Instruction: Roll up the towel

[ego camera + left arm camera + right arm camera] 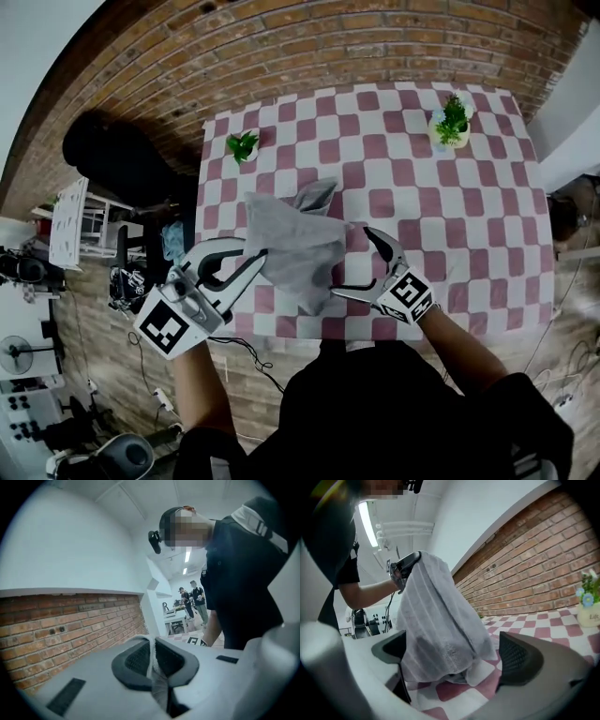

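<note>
A grey striped towel hangs in the air over the near part of the checked table, its lower end still on the cloth. My left gripper is shut on the towel's upper corner; in the left gripper view a thin fold of towel is pinched between the dark pads. My right gripper stands open beside the towel's right edge. In the right gripper view the hanging towel drapes in front of the wide-apart jaws, and the pads do not press on it.
Two small potted plants stand at the table's far side, one at the left and one at the right. A brick wall runs behind the table. Chairs, cables and equipment crowd the floor on the left.
</note>
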`<state>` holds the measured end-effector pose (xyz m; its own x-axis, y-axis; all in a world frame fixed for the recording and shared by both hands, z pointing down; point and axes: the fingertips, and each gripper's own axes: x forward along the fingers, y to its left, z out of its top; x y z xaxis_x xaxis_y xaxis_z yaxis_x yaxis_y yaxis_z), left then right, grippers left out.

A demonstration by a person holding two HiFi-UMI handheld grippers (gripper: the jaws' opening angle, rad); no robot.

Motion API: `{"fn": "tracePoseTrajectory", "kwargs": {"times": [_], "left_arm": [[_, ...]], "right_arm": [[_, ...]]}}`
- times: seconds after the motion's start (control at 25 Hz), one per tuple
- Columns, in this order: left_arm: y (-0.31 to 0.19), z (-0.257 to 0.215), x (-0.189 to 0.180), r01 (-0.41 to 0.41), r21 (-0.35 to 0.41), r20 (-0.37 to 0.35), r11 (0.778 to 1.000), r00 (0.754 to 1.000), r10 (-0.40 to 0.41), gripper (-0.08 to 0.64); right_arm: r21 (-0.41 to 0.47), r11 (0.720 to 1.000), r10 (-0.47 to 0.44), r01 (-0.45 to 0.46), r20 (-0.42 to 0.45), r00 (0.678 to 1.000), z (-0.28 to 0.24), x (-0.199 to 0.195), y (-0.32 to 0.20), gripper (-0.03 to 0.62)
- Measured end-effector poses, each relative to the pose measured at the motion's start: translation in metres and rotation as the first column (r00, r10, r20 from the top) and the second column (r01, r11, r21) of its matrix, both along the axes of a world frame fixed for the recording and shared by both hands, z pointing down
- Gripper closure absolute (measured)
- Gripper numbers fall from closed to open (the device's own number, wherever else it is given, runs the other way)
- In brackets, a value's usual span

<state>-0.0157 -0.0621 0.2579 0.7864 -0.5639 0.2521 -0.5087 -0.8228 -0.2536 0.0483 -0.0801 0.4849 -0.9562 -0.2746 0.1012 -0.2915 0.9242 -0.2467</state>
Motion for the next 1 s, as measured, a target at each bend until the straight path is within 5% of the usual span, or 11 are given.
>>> {"fn": "tracePoseTrajectory", "kwargs": {"times": [0.2,0.28,0.4,0.56,0.64,1.0], "left_arm": [[0.023,-0.035,-0.01,-0.052,0.072,-0.054,0.996,0.997,0.056,0.543],[0.027,-0.041,-0.01,-0.069,0.082,-0.08,0.994,0.994,0.076,0.541],[0.03,-0.04,-0.012,-0.072,0.096,-0.069,0.993,0.994,0.079,0.541],[0.03,-0.04,-0.023,-0.064,0.098,-0.094,0.993,0.993,0.073,0.541],[0.028,-0.041,-0.029,-0.059,0.098,-0.114,0.993,0.991,0.07,0.541],[0.031,0.006,-0.077,0.074,0.035,-0.208,0.997,0.976,-0.065,0.527]], "right_arm": [[-0.255,0.965,0.104,-0.061,0.159,0.982,0.011,-0.011,-0.017,0.002],[-0.272,0.961,0.094,-0.05,0.152,0.984,0.022,-0.011,-0.013,0.002],[-0.174,0.985,0.034,-0.016,0.096,0.995,0.023,-0.014,0.003,0.026],[-0.053,0.999,-0.003,0.007,0.058,0.998,0.003,-0.016,0.016,0.48],[-0.004,1.0,-0.011,0.011,0.023,1.0,-0.003,-0.017,0.021,0.575],[0.232,0.972,0.049,-0.029,-0.082,0.995,-0.071,0.014,0.007,0.578]]}}
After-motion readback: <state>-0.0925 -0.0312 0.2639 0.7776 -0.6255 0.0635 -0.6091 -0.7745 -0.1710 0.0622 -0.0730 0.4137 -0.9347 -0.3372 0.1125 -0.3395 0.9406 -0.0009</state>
